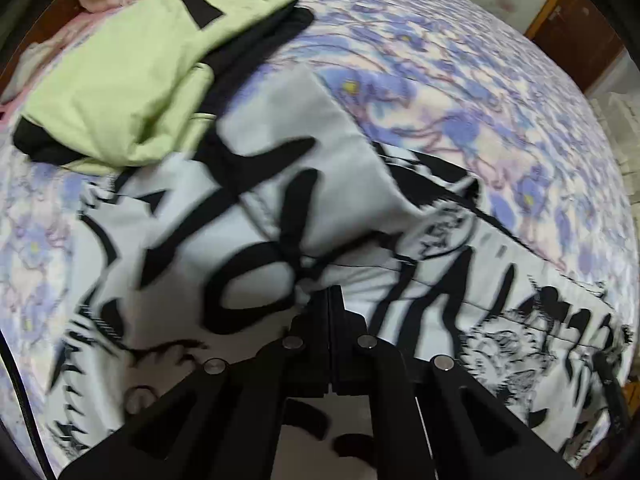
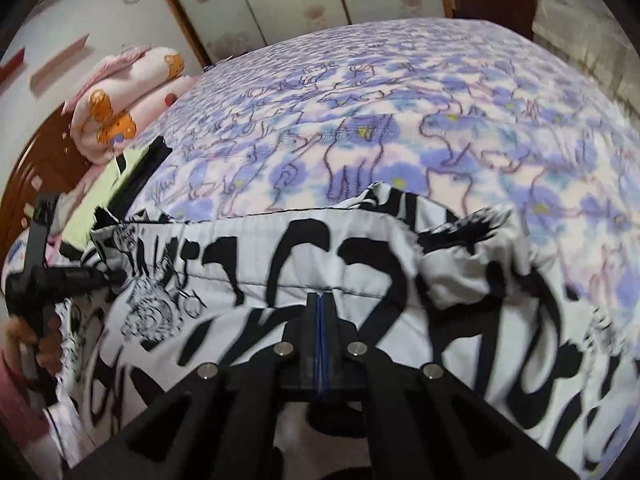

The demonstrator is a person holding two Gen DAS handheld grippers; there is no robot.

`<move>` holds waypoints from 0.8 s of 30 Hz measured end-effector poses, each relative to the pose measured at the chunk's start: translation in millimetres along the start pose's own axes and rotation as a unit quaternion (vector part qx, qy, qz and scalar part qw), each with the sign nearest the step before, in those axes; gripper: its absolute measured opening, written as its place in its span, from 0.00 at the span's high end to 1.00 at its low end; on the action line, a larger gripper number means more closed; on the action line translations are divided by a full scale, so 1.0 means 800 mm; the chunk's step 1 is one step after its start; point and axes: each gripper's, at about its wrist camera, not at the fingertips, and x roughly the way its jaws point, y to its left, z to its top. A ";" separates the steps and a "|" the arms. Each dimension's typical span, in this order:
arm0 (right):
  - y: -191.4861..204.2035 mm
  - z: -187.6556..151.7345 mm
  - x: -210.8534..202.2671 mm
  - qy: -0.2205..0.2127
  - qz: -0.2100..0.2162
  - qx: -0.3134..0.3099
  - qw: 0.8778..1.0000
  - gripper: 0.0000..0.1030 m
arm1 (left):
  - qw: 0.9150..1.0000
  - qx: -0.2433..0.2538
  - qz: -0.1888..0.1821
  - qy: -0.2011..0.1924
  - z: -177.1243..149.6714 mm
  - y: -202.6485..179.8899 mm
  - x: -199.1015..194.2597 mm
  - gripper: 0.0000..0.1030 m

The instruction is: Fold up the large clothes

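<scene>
Black tongs, left: left tongs (image 1: 329,300) are pinching a bunched fold of the printed garment (image 1: 280,216), jaws fully together, likely carrying that edge across.
Right tongs: right tongs (image 2: 320,300) are clamping a seam of the same cloth, jaws together, probably keeping it taut.
Garment: white with bold black lettering, lying rumpled along the near edge of the bed (image 2: 400,100).
Green garment: green garment (image 1: 132,80) is sitting folded beyond, toward the bed's head.

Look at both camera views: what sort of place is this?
Probably a bedroom: a bed with a purple floral bedspread, a rolled pink blanket by the wooden headboard, clothes laid out.
</scene>
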 end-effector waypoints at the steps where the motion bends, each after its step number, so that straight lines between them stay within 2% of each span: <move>1: -0.006 0.000 -0.003 -0.004 -0.004 0.008 1.000 1.00 | 1.000 -0.003 0.006 -0.001 0.001 0.004 -0.002 0.99; 3: -0.025 0.002 -0.008 -0.011 -0.054 0.026 0.998 1.00 | 1.000 -0.011 0.009 0.001 0.001 0.014 -0.004 0.99; 5: -0.049 0.002 -0.016 -0.019 -0.054 0.054 0.997 1.00 | 1.000 -0.015 0.022 -0.003 0.001 0.021 -0.008 0.99; 8: -0.077 0.002 -0.026 -0.029 -0.102 0.074 0.992 1.00 | 0.999 -0.030 0.040 -0.007 0.003 0.032 -0.013 0.99; 12: -0.104 -0.003 -0.027 -0.018 -0.095 0.094 0.991 1.00 | 0.997 -0.055 0.047 -0.012 0.005 0.051 -0.017 0.99; 13: -0.105 -0.004 -0.025 -0.016 -0.103 0.088 0.991 1.00 | 0.997 -0.055 0.056 -0.014 0.004 0.054 -0.017 0.99; 14: -0.105 -0.005 -0.024 -0.014 -0.129 0.081 0.988 1.00 | 0.996 -0.057 0.061 -0.015 0.003 0.058 -0.018 0.99; 17: -0.114 -0.006 -0.028 -0.015 -0.126 0.109 0.986 1.00 | 0.996 -0.060 0.064 -0.014 0.003 0.065 -0.021 0.99; 20: -0.103 0.001 -0.037 -0.020 -0.148 0.098 0.984 1.00 | 0.996 -0.045 0.080 -0.013 0.005 0.061 -0.027 0.99; 24: -0.082 0.013 -0.065 -0.036 -0.140 0.092 0.985 1.00 | 0.997 -0.038 0.062 -0.017 0.003 0.057 -0.052 0.98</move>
